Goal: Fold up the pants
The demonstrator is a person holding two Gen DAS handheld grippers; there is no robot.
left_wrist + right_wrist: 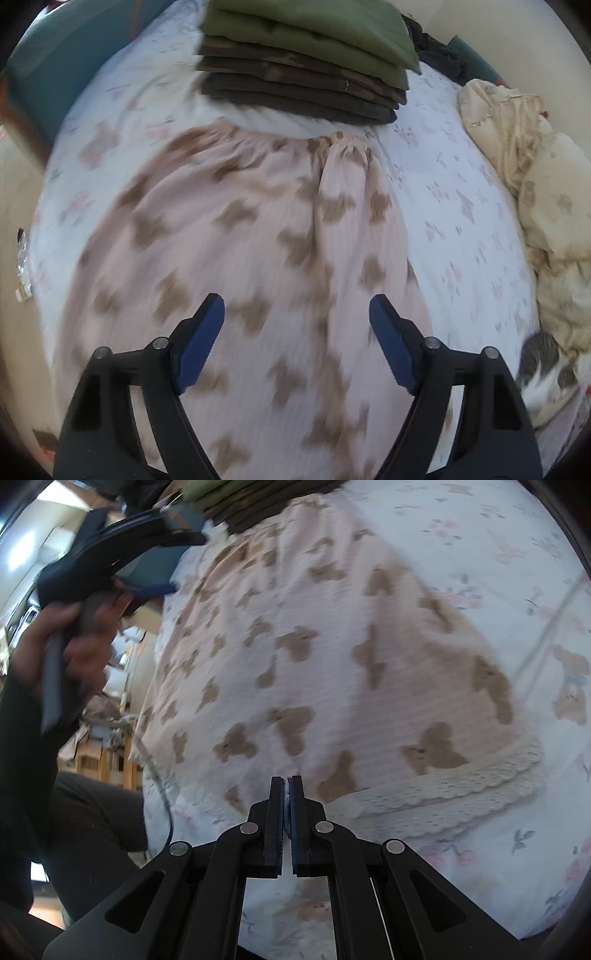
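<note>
Your left gripper (297, 321) gapes empty over pants (258, 258), ready to bite; right gripper (285, 794) clamps near hem (anchoring fold).

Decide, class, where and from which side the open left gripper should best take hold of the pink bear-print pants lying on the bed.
Probably the gathered waistband of the pants, coming from above. The left gripper hangs open over them, and that bunched edge near the folded stack stands up enough to pinch.
</note>
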